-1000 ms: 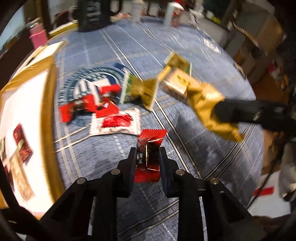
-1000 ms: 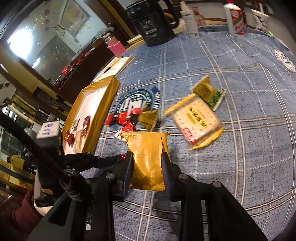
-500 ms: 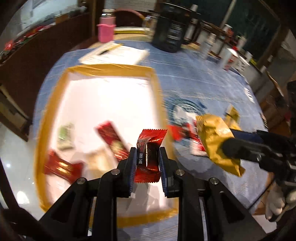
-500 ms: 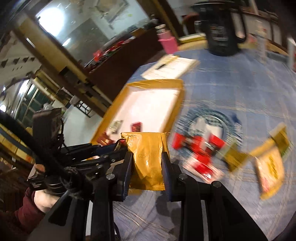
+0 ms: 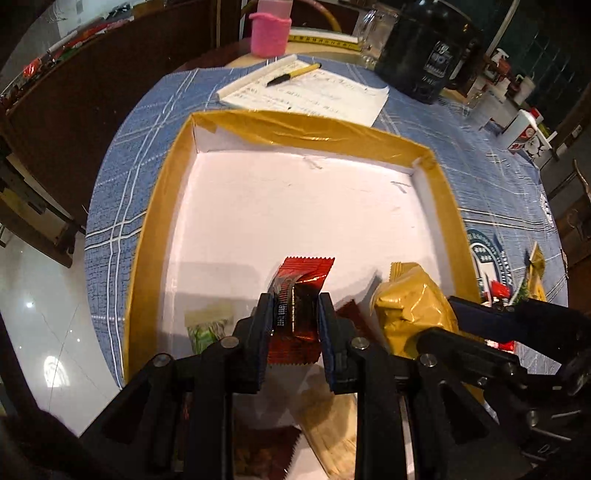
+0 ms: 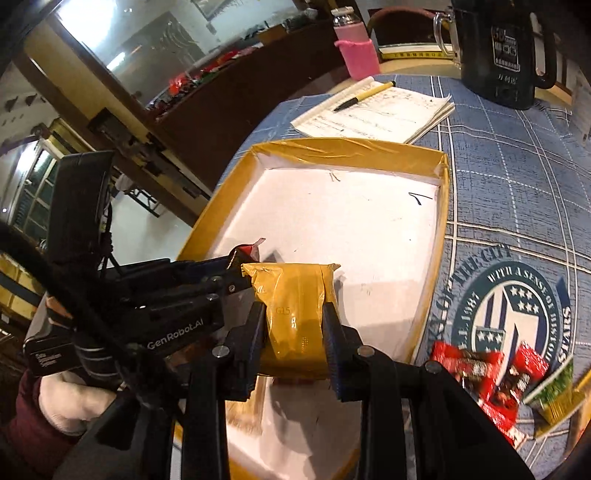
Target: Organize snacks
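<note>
My left gripper (image 5: 294, 322) is shut on a red snack packet (image 5: 297, 295) and holds it above the white floor of a gold-rimmed tray (image 5: 295, 129). My right gripper (image 6: 294, 325) is shut on a gold snack packet (image 6: 297, 314), also over the tray (image 6: 351, 147); that packet shows at the right in the left wrist view (image 5: 413, 306). The left gripper (image 6: 236, 269) shows just left of it in the right wrist view. Small packets (image 5: 207, 328) lie in the tray's near end, partly hidden by the fingers.
Loose red snack packets (image 6: 480, 373) and a green-gold one (image 6: 554, 391) lie on the blue tablecloth right of the tray. Beyond the tray lie papers with a pen (image 5: 306, 88), a black kettle (image 5: 428, 48) and a pink cup (image 5: 269, 29). The table edge runs left of the tray.
Both grippers have carried their packets left from the loose snack pile to over the tray, and now sit lower and closer to its white floor. Both stay shut.
</note>
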{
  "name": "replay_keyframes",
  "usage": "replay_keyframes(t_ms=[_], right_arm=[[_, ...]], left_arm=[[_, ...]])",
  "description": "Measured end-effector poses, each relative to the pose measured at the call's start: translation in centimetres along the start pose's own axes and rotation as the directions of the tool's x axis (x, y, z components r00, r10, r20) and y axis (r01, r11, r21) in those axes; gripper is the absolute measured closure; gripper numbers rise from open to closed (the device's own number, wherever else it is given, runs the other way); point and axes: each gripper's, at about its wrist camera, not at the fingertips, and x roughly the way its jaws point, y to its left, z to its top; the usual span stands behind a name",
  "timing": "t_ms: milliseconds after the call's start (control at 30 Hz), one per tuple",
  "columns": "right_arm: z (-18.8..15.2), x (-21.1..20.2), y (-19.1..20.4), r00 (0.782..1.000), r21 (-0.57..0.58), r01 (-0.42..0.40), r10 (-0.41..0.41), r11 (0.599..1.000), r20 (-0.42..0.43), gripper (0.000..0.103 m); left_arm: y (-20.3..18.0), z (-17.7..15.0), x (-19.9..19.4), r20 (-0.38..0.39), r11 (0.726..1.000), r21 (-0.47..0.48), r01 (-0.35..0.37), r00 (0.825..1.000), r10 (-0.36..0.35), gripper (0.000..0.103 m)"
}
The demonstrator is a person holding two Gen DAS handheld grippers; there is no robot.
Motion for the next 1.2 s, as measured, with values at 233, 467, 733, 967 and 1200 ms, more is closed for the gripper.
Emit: replay_keyframes(t_ms=[233, 467, 733, 967, 1200], right_arm=[[0.5, 1.4, -0.4, 0.999, 0.003, 0.040, -0.040, 0.999, -0.011, 0.070], [0.5, 0.2, -0.5, 0.999, -0.001, 0.032, -0.032, 0.999, 0.030, 0.069], [-1.3, -4.1, -0.5, 0.995, -0.026, -0.024, 0.026, 0.999, 0.094, 0.069], [-4.9, -8.9, -0.4, 0.987, -0.068, -0.092, 0.100, 0.993, 0.126, 0.069], [-10.4, -16.3, -0.6, 0.966, -0.147, -0.181, 0.204, 0.972, 0.157, 0.069]], left_arm=[[-0.2, 0.5, 0.7, -0.019, 1.000, 0.003, 0.013, 1.000, -0.013, 0.070], [-0.9, 0.5, -1.3, 0.001, 0.998, -0.033, -0.046, 0.999, 0.046, 0.039], [-3.3, -1.4, -5.5, 0.072, 0.996, -0.077, -0.051, 0.996, 0.056, 0.037], [-6.3, -4.4, -10.4, 0.178, 0.993, -0.110, -0.044, 0.982, 0.063, 0.037], [-9.4, -8.4, -18.2, 0.301, 0.989, -0.142, -0.027, 0.951, 0.069, 0.037]])
